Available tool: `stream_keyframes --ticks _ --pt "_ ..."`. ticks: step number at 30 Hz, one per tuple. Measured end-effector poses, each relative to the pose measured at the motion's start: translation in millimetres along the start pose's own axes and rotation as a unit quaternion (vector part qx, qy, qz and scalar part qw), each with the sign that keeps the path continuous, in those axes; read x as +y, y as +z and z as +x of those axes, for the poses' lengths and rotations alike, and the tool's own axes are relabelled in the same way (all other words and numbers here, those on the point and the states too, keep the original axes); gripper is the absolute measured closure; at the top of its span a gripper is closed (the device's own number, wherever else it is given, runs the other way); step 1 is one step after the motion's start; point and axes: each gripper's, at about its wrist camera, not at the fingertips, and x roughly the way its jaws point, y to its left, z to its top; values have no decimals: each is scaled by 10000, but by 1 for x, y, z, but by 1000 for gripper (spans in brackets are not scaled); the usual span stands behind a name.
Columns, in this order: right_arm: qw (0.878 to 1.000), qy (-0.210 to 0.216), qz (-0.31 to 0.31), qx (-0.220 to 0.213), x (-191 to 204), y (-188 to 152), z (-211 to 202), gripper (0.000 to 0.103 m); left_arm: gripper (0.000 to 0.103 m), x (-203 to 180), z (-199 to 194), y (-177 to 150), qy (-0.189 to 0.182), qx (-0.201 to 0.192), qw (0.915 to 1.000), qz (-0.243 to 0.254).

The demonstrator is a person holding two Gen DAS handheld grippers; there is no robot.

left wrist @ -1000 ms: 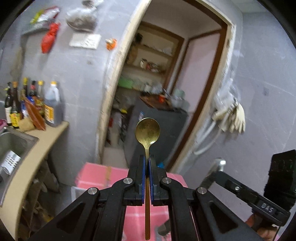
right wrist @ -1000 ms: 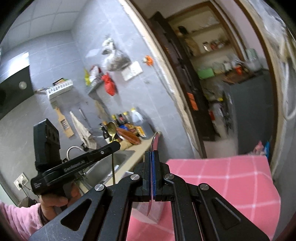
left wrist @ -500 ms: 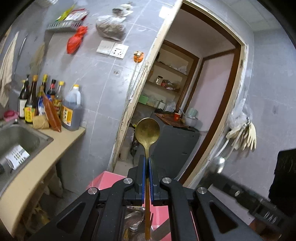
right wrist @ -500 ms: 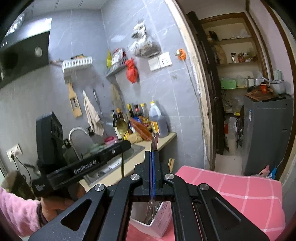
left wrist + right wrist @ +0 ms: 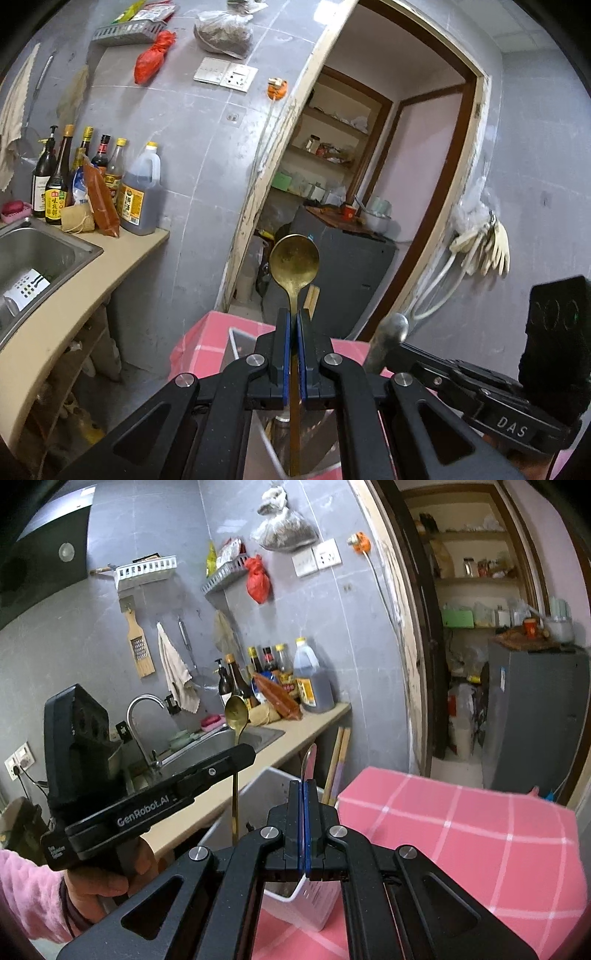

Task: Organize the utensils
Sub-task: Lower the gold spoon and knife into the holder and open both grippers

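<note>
Right now the left gripper [image 5: 291, 354] has its fingers pinched on a brass spoon [image 5: 294, 258], bowl up, handle hanging into the white utensil holder [image 5: 273, 786] on the pink checked cloth [image 5: 461, 834]. Just beside it, the right gripper [image 5: 303, 830] is clamped on a steel spoon [image 5: 309, 760], also upright. Best lower each straight, releasing only once the handle is well inside. Beyond stands the worktop [image 5: 295, 731] with its sink [image 5: 33, 251].

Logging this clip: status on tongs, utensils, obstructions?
Left tongs shut on gold spoon, upright. Right tongs shut on silver spoon. Both over white utensil holder. Nothing blocking.
</note>
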Motion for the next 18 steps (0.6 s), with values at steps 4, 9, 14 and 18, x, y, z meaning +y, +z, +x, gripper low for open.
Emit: stream_keyframes --ticks 4,9,14,18 --pt "9999 10 69 118 -1 -9 9 102 99 4 -1 -5 -3 16 10000 -61" --pt "9997 38 140 175 -2 -15 12 101 99 7 -5 -2 -13 51 10000 -67" --pt "9997 44 138 201 1 -17 15 101 99 9 -7 3 -21 -76 9999 -89" --pt "9996 51 141 241 1 -16 17 101 99 4 -6 1 46 -38 9998 209"
